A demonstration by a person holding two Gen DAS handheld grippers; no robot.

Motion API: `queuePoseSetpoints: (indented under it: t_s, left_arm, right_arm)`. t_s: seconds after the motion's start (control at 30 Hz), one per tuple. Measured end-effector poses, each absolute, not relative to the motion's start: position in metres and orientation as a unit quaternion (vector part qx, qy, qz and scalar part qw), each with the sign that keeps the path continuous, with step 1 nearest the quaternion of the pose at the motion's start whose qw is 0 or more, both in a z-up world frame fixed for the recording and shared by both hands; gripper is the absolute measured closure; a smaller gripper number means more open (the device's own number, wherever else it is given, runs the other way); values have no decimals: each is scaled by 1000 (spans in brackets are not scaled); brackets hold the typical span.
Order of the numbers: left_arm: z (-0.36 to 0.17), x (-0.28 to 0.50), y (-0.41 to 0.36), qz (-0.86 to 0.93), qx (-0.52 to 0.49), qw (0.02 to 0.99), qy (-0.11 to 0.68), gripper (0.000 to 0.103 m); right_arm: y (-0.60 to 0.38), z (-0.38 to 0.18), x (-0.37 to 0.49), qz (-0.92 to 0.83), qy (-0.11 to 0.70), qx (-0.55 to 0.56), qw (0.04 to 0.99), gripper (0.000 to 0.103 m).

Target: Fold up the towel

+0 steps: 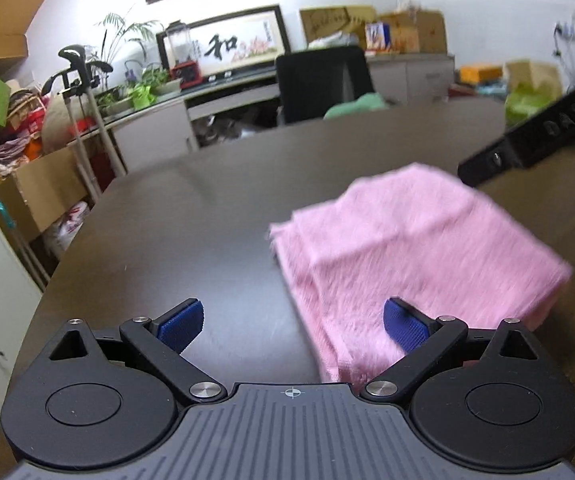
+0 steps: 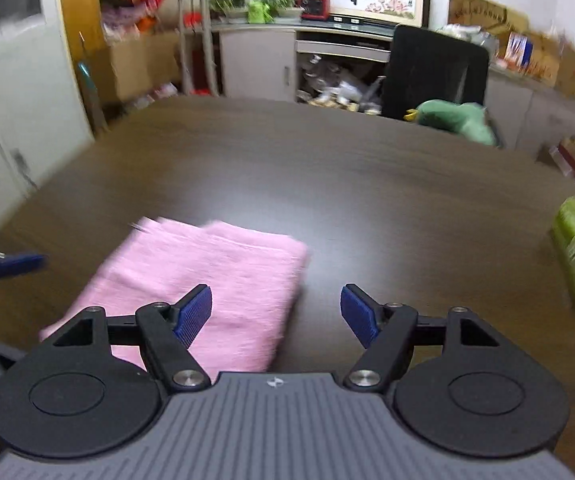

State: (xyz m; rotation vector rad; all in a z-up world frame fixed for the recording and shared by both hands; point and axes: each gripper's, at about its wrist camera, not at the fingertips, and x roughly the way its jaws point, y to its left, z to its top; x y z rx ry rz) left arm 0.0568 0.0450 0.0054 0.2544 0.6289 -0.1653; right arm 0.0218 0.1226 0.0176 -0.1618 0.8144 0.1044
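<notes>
Fuzzy pink cloth towel [image 1: 415, 248] lies on a glossy dark wood-grain table [image 1: 207, 216].

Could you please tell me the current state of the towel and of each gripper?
Towel: folded into a layered rectangle, lying flat on the table, not gripped.
Left gripper: open, nothing clamped; towel's edge lies under its right finger.
Right gripper: open, empty; towel's corner lies under its left finger.
</notes>
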Motion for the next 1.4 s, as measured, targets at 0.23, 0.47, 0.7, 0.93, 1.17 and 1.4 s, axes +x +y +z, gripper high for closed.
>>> queuePoseSetpoints:
  t_s: [0.23,0.47,0.7,0.93,1.17,1.4]
  left_arm:
    - [11,48,64,-65,92,948,298,4]
    - [33,63,60,-51,79,956,278,5]
    - [30,95,28,-72,96,947,298,14]
    - [31,101,51,-121,12,934,335,44]
    - [34,113,52,-136,-31,923,359,50]
    - [28,127,56,-138,-69,907,393,68]
  right_arm:
    - [132,7,24,57,400,-119,907,30]
    - [122,23,-8,70,384,-114,913,27]
    - [126,12,-9,78,395,-144,904,25]
    - [119,13,-16,82,381,-140,910,19]
    - [117,10,-20,89,373,-130,914,17]
    - [111,7,-25,94,366,-119,918,16]
